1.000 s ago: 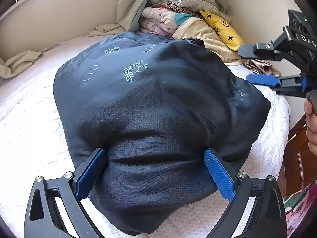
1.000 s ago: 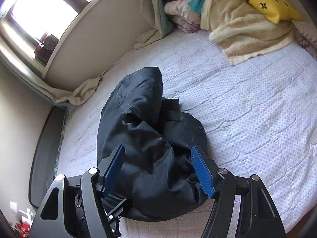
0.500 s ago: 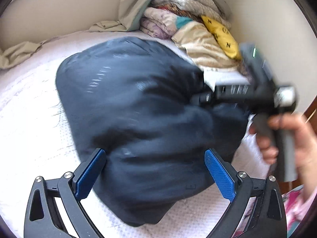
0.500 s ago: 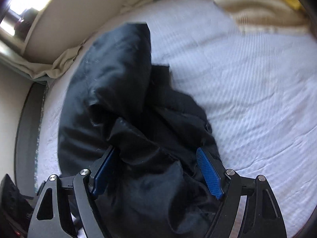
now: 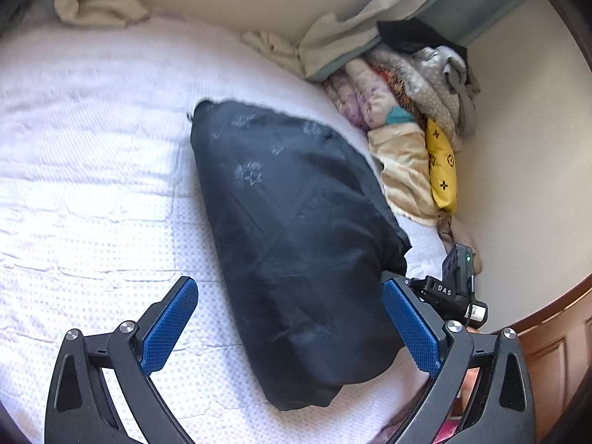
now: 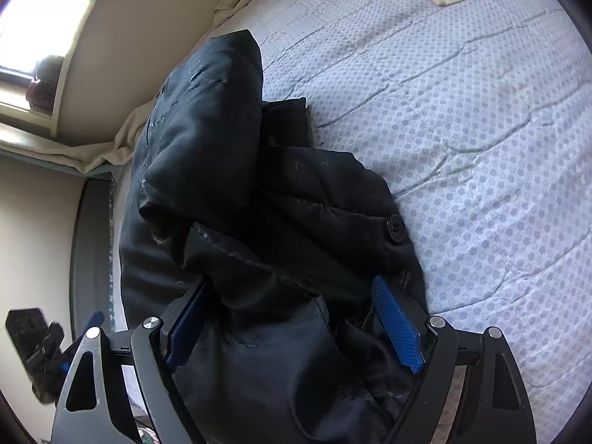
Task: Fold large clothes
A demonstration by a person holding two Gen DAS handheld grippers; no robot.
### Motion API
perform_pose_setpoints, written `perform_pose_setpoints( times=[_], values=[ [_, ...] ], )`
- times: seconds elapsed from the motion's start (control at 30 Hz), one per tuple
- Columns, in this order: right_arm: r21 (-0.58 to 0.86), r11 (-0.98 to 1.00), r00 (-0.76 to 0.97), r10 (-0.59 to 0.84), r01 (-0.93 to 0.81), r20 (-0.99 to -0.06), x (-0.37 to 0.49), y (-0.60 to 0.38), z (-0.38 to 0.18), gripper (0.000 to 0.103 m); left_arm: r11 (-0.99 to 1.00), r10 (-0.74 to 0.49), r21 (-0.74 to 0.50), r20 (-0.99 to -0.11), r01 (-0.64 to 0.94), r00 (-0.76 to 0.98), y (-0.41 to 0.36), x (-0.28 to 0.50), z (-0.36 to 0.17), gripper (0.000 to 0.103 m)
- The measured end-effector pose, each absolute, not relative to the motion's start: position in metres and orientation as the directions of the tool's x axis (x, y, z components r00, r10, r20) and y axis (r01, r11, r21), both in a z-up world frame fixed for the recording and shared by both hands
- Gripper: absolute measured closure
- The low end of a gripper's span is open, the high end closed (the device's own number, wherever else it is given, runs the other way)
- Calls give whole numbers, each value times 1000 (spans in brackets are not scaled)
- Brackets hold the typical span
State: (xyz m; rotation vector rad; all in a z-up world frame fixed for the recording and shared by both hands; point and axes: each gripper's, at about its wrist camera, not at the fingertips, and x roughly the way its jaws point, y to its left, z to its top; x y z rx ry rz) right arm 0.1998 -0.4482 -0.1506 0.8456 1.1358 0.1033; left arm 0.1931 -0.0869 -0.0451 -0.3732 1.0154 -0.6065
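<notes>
A large dark navy jacket lies bunched in a rough fold on the white quilted bed. My left gripper is open and hovers above its near end, touching nothing. My right gripper is open with its blue fingers either side of a crumpled fold of the jacket, pressed into the cloth. A black button shows on the jacket's right edge. In the left wrist view the right gripper's body sits at the jacket's right side.
A pile of folded bedding with a yellow cushion lies at the far right corner against the wall. A beige cloth is bunched along the back wall. A wooden bed frame edges the bed at right.
The left gripper has lifted up and back off the jacket, so the jacket looks smaller. The right gripper has pushed down into the jacket's crumpled end.
</notes>
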Motion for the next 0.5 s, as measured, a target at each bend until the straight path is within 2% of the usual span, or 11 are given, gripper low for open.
perform_pose_setpoints(
  times=[0.13,0.33,0.5],
  values=[
    [655,679,452,496,332,-742,202,-449,-155,17,773,-634,-583,-721,250,279,-88,219,-76,1],
    [702,641,462,544,311,-701,202,-452,-166,13,677,-735,-728,-659,113,160,-93,240,-121,1],
    [744,603,473,586,289,-659,201,-464,-174,13,651,-759,-744,-640,148,119,-112,243,-128,1]
  ],
)
